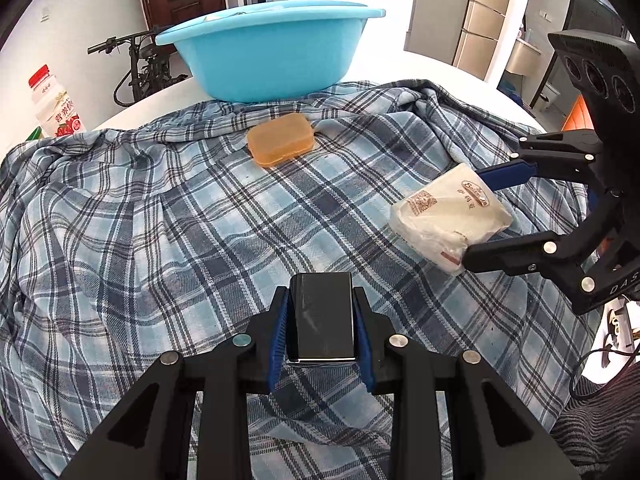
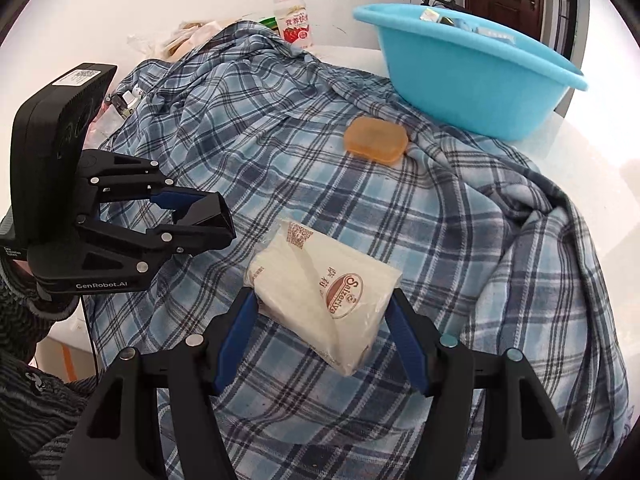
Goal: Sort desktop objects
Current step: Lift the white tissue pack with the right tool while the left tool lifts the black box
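My left gripper (image 1: 322,322) is shut on a black rectangular box (image 1: 322,318) and holds it just above the plaid cloth (image 1: 160,220). It also shows at the left of the right wrist view (image 2: 208,216), with the box (image 2: 212,210) between its fingers. My right gripper (image 2: 324,320) is shut on a white napkin pack (image 2: 324,292) in clear wrap; the pack (image 1: 450,216) and that gripper (image 1: 476,212) show at the right of the left wrist view. An orange soap bar (image 1: 280,140) lies on the cloth before the blue basin (image 1: 268,60), which holds small items (image 2: 440,18).
A red-capped drink bottle (image 1: 52,104) stands at the table's far left edge, also in the right wrist view (image 2: 292,16). Crumpled plastic bags (image 2: 188,36) lie behind the cloth. The cloth is bunched in folds at the right (image 2: 540,220). A bicycle (image 1: 140,64) stands beyond the table.
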Tool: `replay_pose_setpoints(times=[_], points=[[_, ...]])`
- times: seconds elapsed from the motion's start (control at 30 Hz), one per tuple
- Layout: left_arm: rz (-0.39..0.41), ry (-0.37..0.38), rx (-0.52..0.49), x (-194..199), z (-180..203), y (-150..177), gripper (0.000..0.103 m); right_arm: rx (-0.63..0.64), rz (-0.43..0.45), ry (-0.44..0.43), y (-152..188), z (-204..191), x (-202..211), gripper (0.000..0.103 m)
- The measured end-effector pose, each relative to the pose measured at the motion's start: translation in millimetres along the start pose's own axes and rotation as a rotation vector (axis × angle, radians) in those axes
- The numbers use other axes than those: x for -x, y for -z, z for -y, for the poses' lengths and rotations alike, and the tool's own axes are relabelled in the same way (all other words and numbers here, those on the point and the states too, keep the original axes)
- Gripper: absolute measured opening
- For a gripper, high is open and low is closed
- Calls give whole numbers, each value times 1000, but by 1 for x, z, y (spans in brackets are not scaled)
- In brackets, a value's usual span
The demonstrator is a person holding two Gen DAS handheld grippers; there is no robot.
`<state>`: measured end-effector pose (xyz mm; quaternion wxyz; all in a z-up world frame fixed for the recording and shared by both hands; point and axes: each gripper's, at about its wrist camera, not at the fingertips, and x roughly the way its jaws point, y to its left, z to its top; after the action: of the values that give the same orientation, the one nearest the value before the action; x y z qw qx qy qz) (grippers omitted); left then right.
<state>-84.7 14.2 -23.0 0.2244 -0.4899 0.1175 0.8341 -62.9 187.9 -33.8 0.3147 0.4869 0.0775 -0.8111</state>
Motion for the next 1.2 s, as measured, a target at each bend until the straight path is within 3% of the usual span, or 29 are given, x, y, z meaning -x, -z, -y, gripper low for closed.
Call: replay_pose_setpoints(times=[0.3,0.6,0.97,1.2], points=[[-1,-2,8,-1,0,-5,32,1,0,21,4,4,9,64],[54,13,-34,11,13,-22,32,3,1,25,3,-1,9,65],[110,21,-15,23,20,-33,32,7,84,33,-3,-7,35,65],[147,0,-35,38,20,-45,32,54,162,93,-9,-14,59,65]])
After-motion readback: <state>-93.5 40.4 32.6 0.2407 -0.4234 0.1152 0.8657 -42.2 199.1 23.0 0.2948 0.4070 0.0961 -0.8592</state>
